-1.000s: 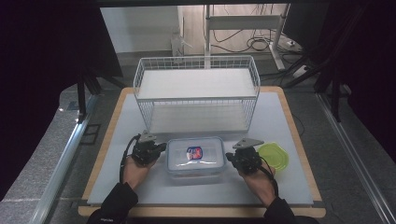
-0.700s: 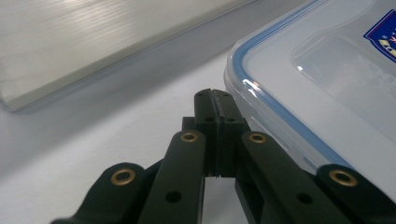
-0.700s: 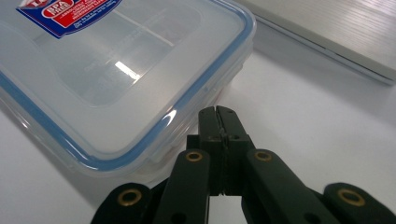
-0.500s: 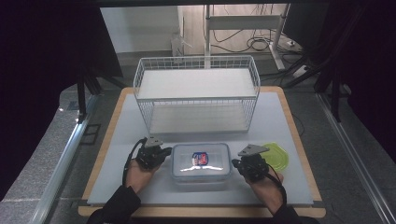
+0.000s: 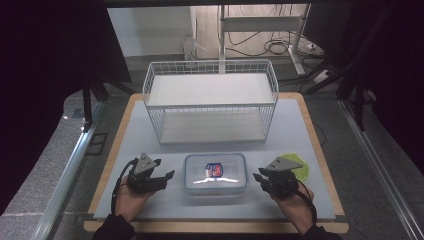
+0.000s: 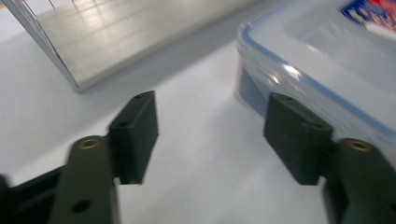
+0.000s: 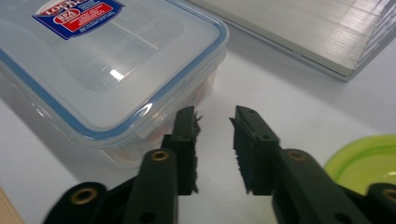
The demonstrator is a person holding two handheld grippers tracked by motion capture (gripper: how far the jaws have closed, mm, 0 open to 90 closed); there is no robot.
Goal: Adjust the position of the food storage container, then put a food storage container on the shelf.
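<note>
Left gripper (image 5: pixel 167 176) and right gripper (image 5: pixel 257 177) flank a clear lidded container (image 5: pixel 215 173), each released and standing just clear of its short ends; both sets of jaws have just been opening, with nothing between the pads. Judged from this layout, the box has been set down and let go, the two-sided approach suiting a wide, flat load that one gripper could not balance.

White table mat (image 5: pixel 300 130): carries everything; the container lies at its near middle, flat and closed, label upward.

Wire rack (image 5: pixel 210 100): stands behind the container, well apart, with two open shelves facing the person; plausibly the destination or source of the box.

Container, left gripper view (image 6: pixel 327 60): its blue-sealed rim sits beside the right-hand jaw, not between the pads (image 6: pixel 135 130).

Container, right gripper view (image 7: pixel 102 70): the lid corner lies just left of the narrowly parted fingers (image 7: pixel 187 140).

Green lid (image 5: pixel 300 167): lies flat on the mat, just beyond the right hand (image 5: pixel 292 200).

Pose: both forearms enter from the near edge, palms cupping the grippers, jaws pointing inward and low, almost level with the mat.
</note>
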